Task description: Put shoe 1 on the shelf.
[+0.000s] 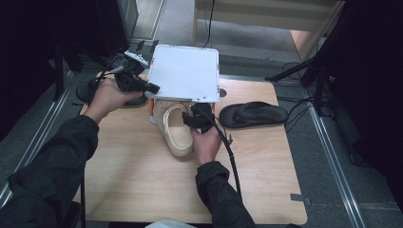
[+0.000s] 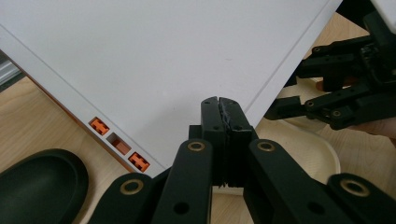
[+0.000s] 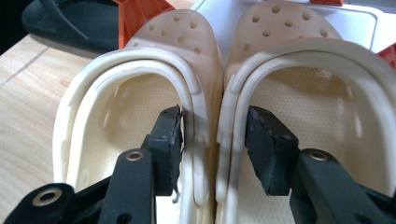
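On the pale wooden bench [image 1: 142,190], a pair of cream perforated foam clogs [image 1: 177,128] lies side by side in an orange-sided shoe box [image 1: 153,105], under its raised white cardboard lid [image 1: 184,72]. The left tongs [image 1: 151,88] sit at the lid's left near edge with the jaws pressed together, and the left gripper view shows the closed tips [image 2: 221,109] lying against the white lid [image 2: 154,60]; I cannot tell from the pictures whether a fold of the lid is pinched between them. The right tongs [image 1: 186,118] reach in from the near side at the heel end of the clogs. In the right gripper view their jaws [image 3: 215,135] stand partly apart, one inside each clog [image 3: 140,116], straddling the two touching inner walls; the left pad lies close against the inner rim of the left clog, while the right pad sits just beside the rim of the right clog with a slight gap. A black rubber sandal [image 1: 253,114] lies on the bench to the right of the box, well clear of both tongs.
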A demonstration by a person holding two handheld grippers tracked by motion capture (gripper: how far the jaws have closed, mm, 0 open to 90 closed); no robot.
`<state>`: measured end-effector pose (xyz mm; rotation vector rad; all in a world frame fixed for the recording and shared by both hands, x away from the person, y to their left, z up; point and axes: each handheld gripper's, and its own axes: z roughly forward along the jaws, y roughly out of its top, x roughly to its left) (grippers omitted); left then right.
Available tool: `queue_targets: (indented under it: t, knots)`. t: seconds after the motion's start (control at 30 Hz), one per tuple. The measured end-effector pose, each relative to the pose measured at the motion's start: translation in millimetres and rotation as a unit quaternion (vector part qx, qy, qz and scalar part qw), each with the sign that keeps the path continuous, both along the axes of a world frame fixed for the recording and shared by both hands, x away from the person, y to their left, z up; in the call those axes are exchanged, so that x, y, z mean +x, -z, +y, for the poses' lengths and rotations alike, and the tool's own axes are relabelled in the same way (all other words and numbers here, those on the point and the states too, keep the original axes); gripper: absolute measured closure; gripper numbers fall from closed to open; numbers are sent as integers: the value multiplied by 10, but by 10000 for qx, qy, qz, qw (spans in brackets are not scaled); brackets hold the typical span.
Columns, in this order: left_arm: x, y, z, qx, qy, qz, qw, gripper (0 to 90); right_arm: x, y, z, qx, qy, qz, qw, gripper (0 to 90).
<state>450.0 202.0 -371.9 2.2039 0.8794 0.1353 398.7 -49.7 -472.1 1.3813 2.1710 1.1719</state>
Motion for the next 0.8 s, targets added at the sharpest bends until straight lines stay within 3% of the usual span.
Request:
queue_targets:
  t: [0.2, 0.37, 0.47, 0.53, 0.8]
  knots:
    - [-1, -3, -6, 19, -14, 12, 10000, 900, -140, -134, -147, 194, -174, -20, 9997, 612]
    - [-5, -5, -7, 34, -31, 3, 10000, 900, -319, -112, -282, 416, -370, 98, 9984, 719]
    - [-4, -4, -8, 27, -31, 8, 10000, 900, -418, -68, -376, 637, -533, 213, 9963, 844]
    - [0, -4, -8, 22, -23, 19, 10000, 900, -492, -44, -415, 596, -610, 225, 9961, 900]
    - [-5, -7, -12, 47, -32, 9, 10000, 900, -806, 7, -452, 473, -930, 148, 9944, 900]
